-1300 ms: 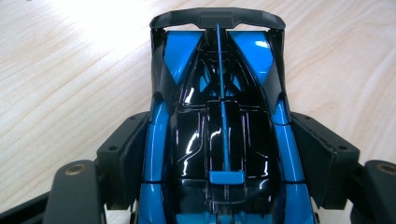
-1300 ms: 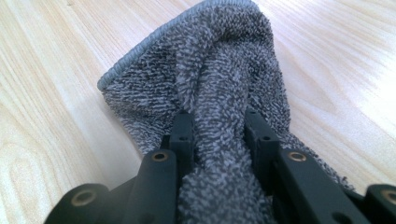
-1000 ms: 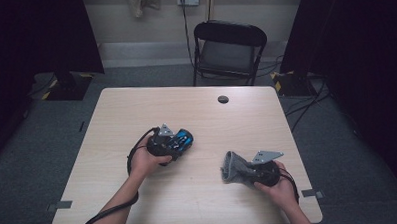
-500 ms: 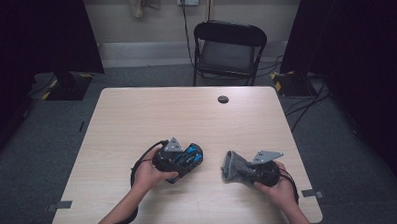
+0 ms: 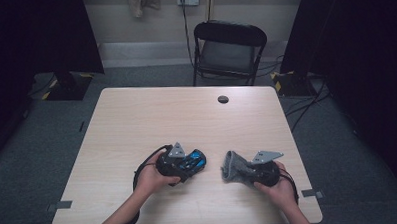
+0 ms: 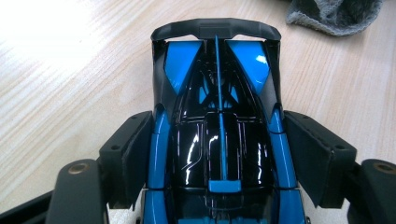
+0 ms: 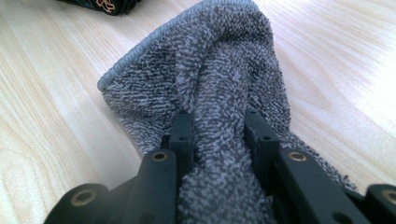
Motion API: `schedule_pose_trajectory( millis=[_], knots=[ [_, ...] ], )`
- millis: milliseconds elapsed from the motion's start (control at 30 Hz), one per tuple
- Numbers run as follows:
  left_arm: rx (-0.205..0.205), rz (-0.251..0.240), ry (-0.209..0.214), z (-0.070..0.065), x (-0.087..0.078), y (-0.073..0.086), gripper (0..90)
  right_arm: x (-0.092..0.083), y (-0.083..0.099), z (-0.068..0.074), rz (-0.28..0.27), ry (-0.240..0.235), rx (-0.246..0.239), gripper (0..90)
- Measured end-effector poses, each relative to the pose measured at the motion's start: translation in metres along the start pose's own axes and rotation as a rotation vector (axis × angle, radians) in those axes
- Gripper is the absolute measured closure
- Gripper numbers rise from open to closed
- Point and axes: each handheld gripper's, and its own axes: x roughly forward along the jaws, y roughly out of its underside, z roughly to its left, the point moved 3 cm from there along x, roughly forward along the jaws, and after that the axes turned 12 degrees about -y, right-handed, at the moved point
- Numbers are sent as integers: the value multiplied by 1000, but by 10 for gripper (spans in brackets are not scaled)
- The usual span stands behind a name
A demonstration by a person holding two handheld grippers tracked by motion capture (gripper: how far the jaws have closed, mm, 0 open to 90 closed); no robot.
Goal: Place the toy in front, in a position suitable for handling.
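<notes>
A blue and black toy car sits between the jaws of my left gripper, whose pads press on its two sides just above the wooden table. From above, the car and left gripper lie left of centre near the front edge. My right gripper is shut on a bunched grey towelling cloth. In the high view the cloth sticks out leftward from the right gripper, a short gap away from the car.
A small black round disc lies on the far part of the table. A black folding chair stands behind the table. Cables trail on the floor at the right.
My left hand has carried the car to the right and nearer the front edge, closer to the cloth. The right hand and cloth have stayed put.
</notes>
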Motion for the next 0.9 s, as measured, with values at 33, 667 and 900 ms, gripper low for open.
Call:
schedule_pose_trajectory(
  millis=[33,667,900],
  knots=[
    [1,0,-3,0,0,0,274,0,0,0,1,0,-1,694],
    [-65,-25,-13,14,-36,9,219,3,-2,5,37,10,-24,594],
    [-103,-29,-30,14,-54,36,188,4,-3,6,51,10,-27,571]
  ],
)
